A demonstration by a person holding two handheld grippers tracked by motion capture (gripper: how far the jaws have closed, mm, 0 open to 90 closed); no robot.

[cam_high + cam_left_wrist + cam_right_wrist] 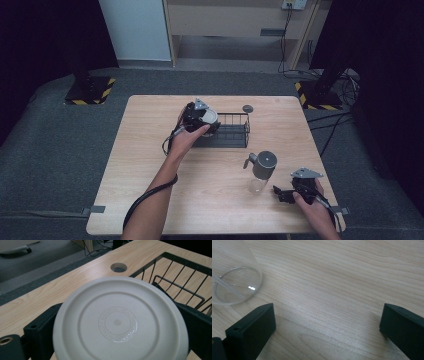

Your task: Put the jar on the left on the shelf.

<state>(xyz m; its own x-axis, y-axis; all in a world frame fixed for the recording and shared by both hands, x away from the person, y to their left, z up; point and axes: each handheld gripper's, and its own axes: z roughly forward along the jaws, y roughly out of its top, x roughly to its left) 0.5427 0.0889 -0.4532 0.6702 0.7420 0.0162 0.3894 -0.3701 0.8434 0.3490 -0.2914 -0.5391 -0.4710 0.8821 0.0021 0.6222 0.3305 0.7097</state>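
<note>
My left gripper is shut on a white round container at the left end of a black wire basket. In the left gripper view its embossed round face sits between the two black jaws, with the basket's wires just beyond. A clear glass bottle with a grey cap and spout stands upright at the front right of the table. My right gripper rests low just right of it, open, with bare wood between its jaws. The bottle's clear base lies to the upper left of that gripper.
The light wooden table has a round cable hole behind the basket, shown too in the left gripper view. Grey floor surrounds the table. Stand bases with yellow-black tape sit at the far left and far right.
</note>
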